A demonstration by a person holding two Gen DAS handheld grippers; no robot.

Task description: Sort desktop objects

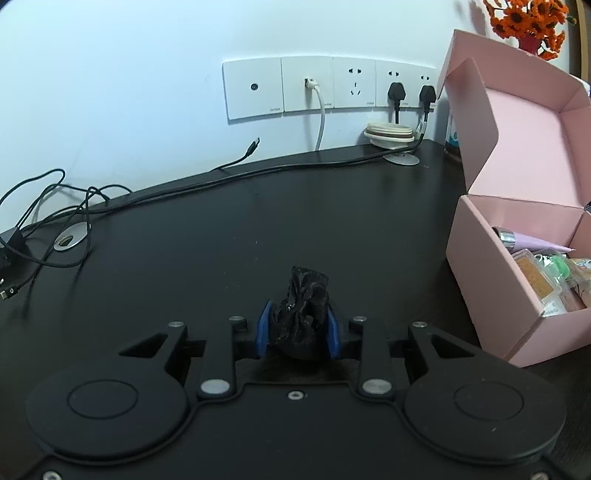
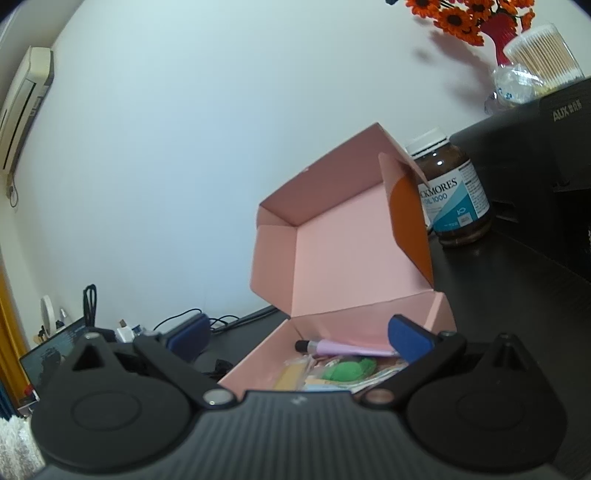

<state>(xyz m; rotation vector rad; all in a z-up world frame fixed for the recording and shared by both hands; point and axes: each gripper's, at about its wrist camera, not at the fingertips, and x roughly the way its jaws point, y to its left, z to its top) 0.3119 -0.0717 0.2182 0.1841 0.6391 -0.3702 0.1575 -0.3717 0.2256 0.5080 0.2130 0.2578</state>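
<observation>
Nearest in the left wrist view: left gripper [image 1: 298, 330], blue pads pressed against both sides of a crumpled black fabric bundle [image 1: 301, 314], held just above the black desk [image 1: 221, 229]. Hard to tell what the bundle is; shiny, gathered folds only, its underside hidden behind the gripper body.

At 3 o'clock: open pink box [image 1: 491, 266], lid standing upright, cut off by the right edge. Inside, partly visible: a lilac tube with a silver cap [image 1: 524, 238], a clear case with an orange card, something green. Rest of the contents too cluttered to name.

Farther, at 12 to 1 o'clock: row of white wall sockets [image 1: 325, 86] with two black plugs and a white cable. At 9 o'clock: tangled black cables [image 1: 55, 206], adapter cut off at the edge. At 1 o'clock, top corner: orange flowers [image 1: 528, 22], vase mostly hidden behind the lid.

Right wrist view: right gripper [image 2: 295, 336] spread wide, nothing between the pads, poised at the near rim of the same pink box [image 2: 332, 258]. Shown here only: brown supplement bottle [image 2: 454, 192] behind the lid at 2 o'clock, jar of cotton swabs [image 2: 543, 51], wall air conditioner [image 2: 26, 99] at 10 o'clock. Black bundle and sockets out of this view.
</observation>
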